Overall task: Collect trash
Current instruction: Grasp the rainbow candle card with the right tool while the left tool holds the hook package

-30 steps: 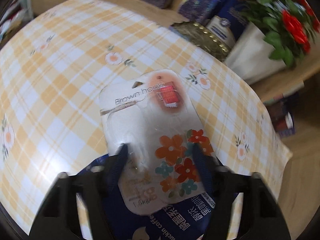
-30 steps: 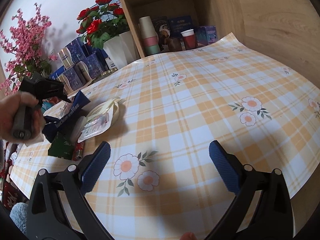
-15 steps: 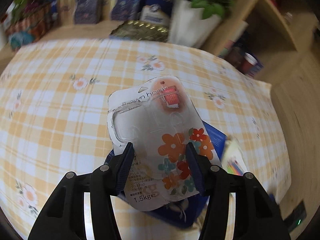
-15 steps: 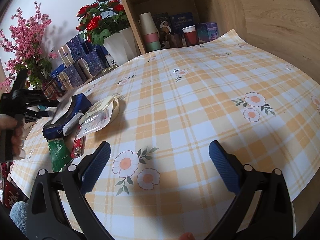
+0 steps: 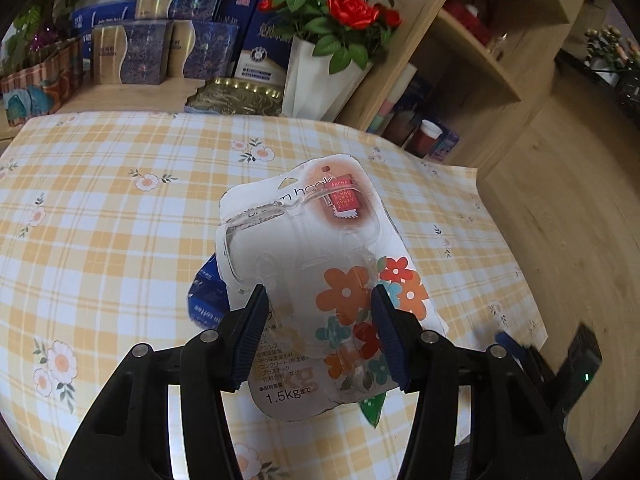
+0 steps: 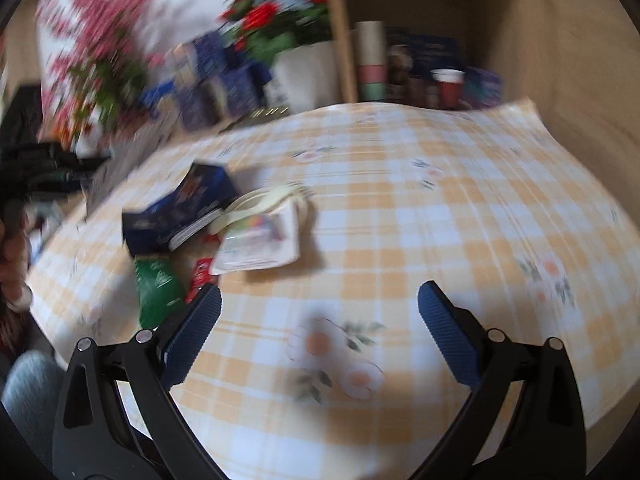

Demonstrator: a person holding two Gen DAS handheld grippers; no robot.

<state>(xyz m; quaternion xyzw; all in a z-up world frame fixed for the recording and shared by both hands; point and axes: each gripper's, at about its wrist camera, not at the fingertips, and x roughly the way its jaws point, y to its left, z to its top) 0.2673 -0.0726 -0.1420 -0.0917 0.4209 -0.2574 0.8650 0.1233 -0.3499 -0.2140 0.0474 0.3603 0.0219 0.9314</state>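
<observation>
Over my checked tablecloth (image 5: 120,216), my left gripper (image 5: 318,334) grips the flowered hook package (image 5: 320,264) at its lower edge, lifted clear; my right gripper (image 6: 318,320) gapes empty; at its ten o'clock lie a blue box (image 6: 180,208), white packet (image 6: 260,244), green wrapper (image 6: 156,288).

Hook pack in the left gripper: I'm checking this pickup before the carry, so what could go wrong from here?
1. The left gripper pinches only the lower part of the hook pack; the slick, flexible blister could bend or slip out.
2. The pack hangs over the blue box and green wrapper, so a drop would land among them.
3. The right gripper is open and holds nothing, so no backup.
</observation>
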